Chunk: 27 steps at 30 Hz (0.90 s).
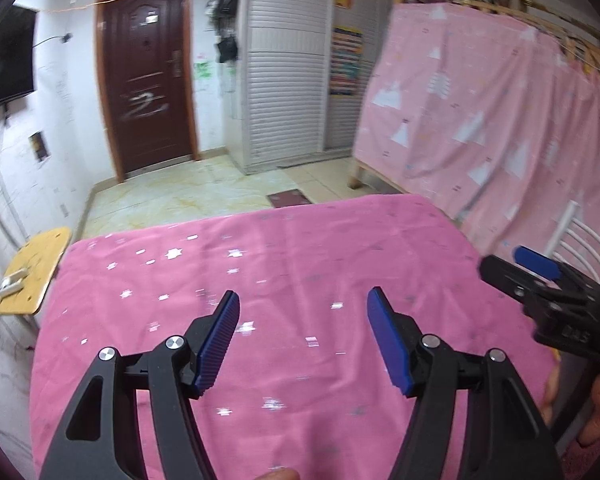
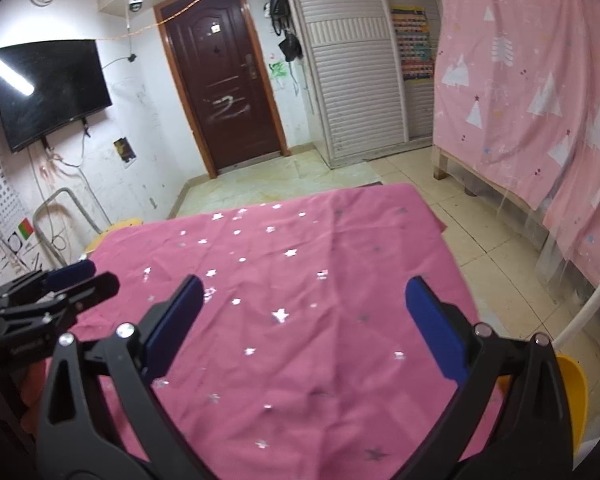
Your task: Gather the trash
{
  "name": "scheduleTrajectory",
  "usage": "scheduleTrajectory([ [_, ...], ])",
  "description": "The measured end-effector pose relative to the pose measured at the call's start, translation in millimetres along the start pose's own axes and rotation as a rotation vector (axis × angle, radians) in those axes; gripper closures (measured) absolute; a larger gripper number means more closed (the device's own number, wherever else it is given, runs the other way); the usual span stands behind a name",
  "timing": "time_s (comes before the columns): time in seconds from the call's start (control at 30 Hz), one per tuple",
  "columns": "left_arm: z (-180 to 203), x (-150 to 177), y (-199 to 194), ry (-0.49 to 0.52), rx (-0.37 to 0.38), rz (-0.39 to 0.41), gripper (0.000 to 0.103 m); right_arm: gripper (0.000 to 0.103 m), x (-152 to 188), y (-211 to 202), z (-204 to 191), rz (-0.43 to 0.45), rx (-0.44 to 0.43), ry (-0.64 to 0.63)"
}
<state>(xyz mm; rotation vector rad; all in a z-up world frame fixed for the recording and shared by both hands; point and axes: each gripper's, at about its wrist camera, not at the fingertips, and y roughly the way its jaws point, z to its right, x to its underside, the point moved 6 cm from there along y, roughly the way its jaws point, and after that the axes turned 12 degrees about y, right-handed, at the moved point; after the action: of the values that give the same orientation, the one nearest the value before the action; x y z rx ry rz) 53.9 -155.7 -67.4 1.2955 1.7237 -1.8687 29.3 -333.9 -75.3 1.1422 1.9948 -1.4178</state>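
While both tilt downward, left hand-held gripper (image 1: 303, 308) gapes; right hand-held gripper (image 2: 304, 296) wider.

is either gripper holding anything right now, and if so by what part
Nothing is held. The left gripper and the right gripper both stand open over the pink star cloth, with only cloth visible between their pads.

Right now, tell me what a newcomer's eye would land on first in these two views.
The pink star-print cloth fills the foreground, spread flat with no trash visible on it. Both claws hang open and empty above it: the left claw and the right claw. Behind stand a dark brown door, a black wall TV on the left, and pink tree-print curtains on the right.
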Motion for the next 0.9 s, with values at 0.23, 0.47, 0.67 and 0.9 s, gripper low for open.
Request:
scheduleTrajectory([
  [0.23, -46, 19, 3, -0.098, -0.103, -0.001, 0.044, 0.006, 15, 10, -27, -0.011, -0.036, -0.054],
  [0.47, -64, 27, -1, -0.123, -0.130, 0.006, 0.044, 0.006, 25, 16, -42, -0.027, -0.053, -0.102],
  [0.67, -71, 33, -3, -0.139, -0.140, -0.001, 0.044, 0.006, 26, 17, -46, -0.027, -0.065, -0.112],
  [0.9, -76, 37, -4, -0.146, -0.146, -0.002, 0.044, 0.006, 29, 19, -51, -0.031, -0.063, -0.116],
])
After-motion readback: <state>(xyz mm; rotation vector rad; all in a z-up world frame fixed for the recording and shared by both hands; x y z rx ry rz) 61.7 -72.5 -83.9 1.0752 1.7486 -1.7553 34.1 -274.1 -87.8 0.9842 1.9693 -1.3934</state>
